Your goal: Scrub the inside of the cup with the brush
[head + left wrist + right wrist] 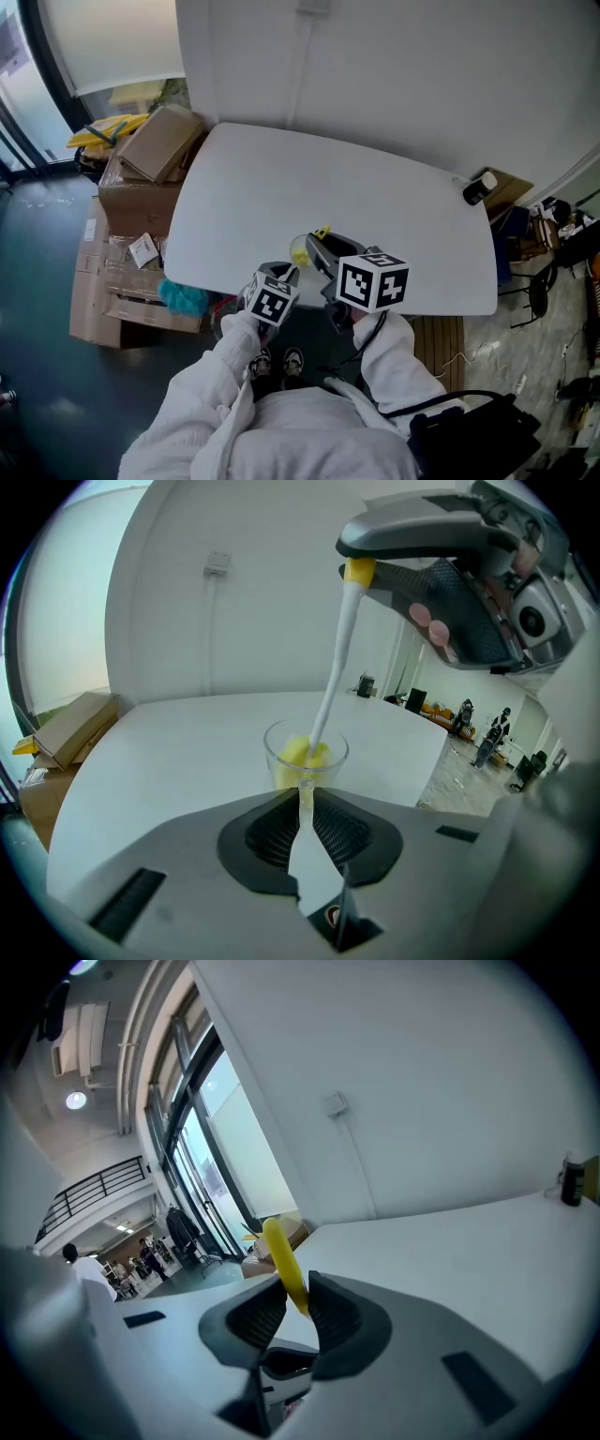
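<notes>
Left claw point(305, 803), clear cup point(283, 761), yellow brush point(334, 663) inside

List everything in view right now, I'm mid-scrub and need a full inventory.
Table: one, white, centre.
Cup: one, clear, near table edge.
Brush: one, white stem, yellow ends, head inside cup.
Cardboard boxes: several, brown, floor left of table.
Fluffy thing: one, teal, by the boxes.
Small device: one, black and white, table's far right corner.
Left gripper: one, grey, fingers pinching cup wall.
Right gripper: one, grey, fingers shut on brush handle.
Sleeves: two, white.
</notes>
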A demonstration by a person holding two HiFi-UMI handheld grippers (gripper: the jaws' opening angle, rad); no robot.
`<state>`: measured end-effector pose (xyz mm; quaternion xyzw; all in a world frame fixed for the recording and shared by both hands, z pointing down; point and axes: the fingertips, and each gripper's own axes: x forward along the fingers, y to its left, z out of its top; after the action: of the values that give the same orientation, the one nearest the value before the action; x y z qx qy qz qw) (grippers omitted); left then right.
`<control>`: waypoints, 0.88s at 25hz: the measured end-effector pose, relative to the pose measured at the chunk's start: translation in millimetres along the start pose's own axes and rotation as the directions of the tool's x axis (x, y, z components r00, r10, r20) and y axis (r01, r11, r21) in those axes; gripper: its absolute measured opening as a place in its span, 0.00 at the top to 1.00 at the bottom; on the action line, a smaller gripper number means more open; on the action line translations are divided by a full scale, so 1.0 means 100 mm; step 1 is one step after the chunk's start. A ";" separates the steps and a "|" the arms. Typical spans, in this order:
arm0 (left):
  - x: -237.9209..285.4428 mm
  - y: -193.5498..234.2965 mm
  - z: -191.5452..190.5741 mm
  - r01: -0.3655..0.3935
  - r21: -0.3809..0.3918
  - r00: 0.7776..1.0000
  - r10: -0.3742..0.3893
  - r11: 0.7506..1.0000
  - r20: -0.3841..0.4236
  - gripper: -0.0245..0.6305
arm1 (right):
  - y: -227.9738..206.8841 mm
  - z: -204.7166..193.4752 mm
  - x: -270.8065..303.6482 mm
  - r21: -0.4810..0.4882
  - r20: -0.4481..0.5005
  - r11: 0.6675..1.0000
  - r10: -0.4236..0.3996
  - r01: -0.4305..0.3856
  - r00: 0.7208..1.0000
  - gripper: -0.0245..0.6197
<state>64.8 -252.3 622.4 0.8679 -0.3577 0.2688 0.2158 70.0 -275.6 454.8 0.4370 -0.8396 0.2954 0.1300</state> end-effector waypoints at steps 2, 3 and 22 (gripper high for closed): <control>0.00 0.00 -0.01 0.000 0.003 1.000 0.000 1.000 0.000 0.89 | 0.01 0.09 -0.06 0.006 0.024 1.000 0.012 -0.012 1.000 0.77; 0.00 0.00 -0.02 0.001 0.005 1.000 -0.001 1.000 -0.001 0.89 | 0.03 0.16 -0.11 0.008 0.048 1.000 0.020 -0.020 0.999 0.77; -0.02 -0.01 0.00 0.019 0.015 1.000 -0.019 1.000 -0.010 0.89 | -0.11 0.22 0.18 -0.284 0.190 0.956 -0.022 0.077 0.981 0.80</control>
<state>64.6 -250.2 621.4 0.8716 -0.3462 0.2737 0.2134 69.7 -305.9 450.0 0.4597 -0.8710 0.1240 0.1213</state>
